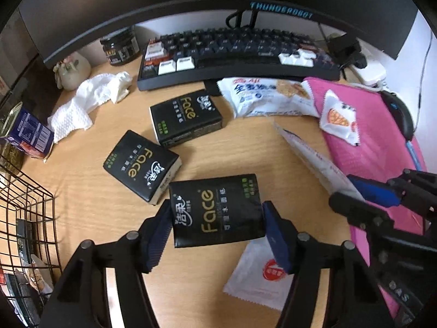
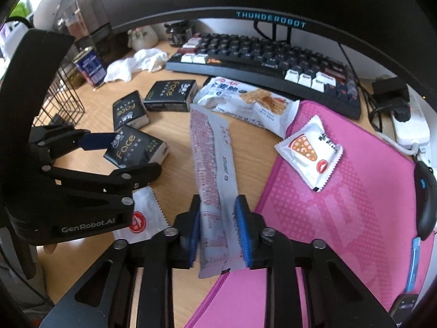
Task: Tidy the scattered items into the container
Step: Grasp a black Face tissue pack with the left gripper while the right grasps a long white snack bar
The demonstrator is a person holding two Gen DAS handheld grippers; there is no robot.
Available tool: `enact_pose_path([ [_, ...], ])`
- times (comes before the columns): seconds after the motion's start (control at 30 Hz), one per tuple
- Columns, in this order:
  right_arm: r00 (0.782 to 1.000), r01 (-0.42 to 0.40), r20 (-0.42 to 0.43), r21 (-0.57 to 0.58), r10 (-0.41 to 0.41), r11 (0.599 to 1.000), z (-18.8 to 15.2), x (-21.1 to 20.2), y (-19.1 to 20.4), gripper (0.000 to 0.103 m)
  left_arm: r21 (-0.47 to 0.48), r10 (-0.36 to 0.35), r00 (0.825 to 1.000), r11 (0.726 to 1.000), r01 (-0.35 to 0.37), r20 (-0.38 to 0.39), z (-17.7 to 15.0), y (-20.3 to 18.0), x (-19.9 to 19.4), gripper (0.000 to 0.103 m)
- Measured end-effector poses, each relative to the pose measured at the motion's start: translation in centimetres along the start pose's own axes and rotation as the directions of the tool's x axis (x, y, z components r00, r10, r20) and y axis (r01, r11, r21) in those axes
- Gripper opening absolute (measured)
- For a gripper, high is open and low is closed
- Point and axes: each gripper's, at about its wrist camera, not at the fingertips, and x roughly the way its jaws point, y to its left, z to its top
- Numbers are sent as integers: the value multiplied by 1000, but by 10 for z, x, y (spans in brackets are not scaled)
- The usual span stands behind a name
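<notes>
My left gripper [image 1: 218, 232] is shut on a black "Face" tissue pack [image 1: 217, 210], its blue pads pressing both short sides. That pack [image 2: 136, 150] and the left gripper [image 2: 123, 153] also show in the right wrist view. Two more black tissue packs [image 1: 142, 164] [image 1: 185, 117] lie on the desk behind it. My right gripper [image 2: 220, 235] is shut on the near end of a long white snack wrapper [image 2: 215, 180], which stretches away over the desk. The black wire basket [image 1: 24, 205] stands at the far left, with a few items inside.
A white cracker bag [image 2: 245, 101] lies before the keyboard [image 1: 240, 52]. A small snack packet [image 2: 308, 150] rests on the pink mat [image 2: 341, 218]. A white sachet [image 1: 259, 270] lies under the left gripper. Crumpled tissue [image 1: 90, 101], blue carton [image 1: 27, 134], jar [image 1: 120, 46], mouse [image 2: 424, 196].
</notes>
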Motion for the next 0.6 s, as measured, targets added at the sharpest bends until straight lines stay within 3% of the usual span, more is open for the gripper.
enact_pose_path([
  [0.13,1000,9,7,3,-9,1000,-1,-7,1,11,-5,-19,1000,1000,19,17,-2,2,-14,69],
  [0.4,1000,-20,12,24,19,1000,-10,-20,9,10,-17,-26,998,1000,27,64,-12,4,-44,69],
  [0.6,998,-8,64,20,6,1000,-9,-50,18,10,-26,-26,993,999,30,116,-18,9,-74,69],
])
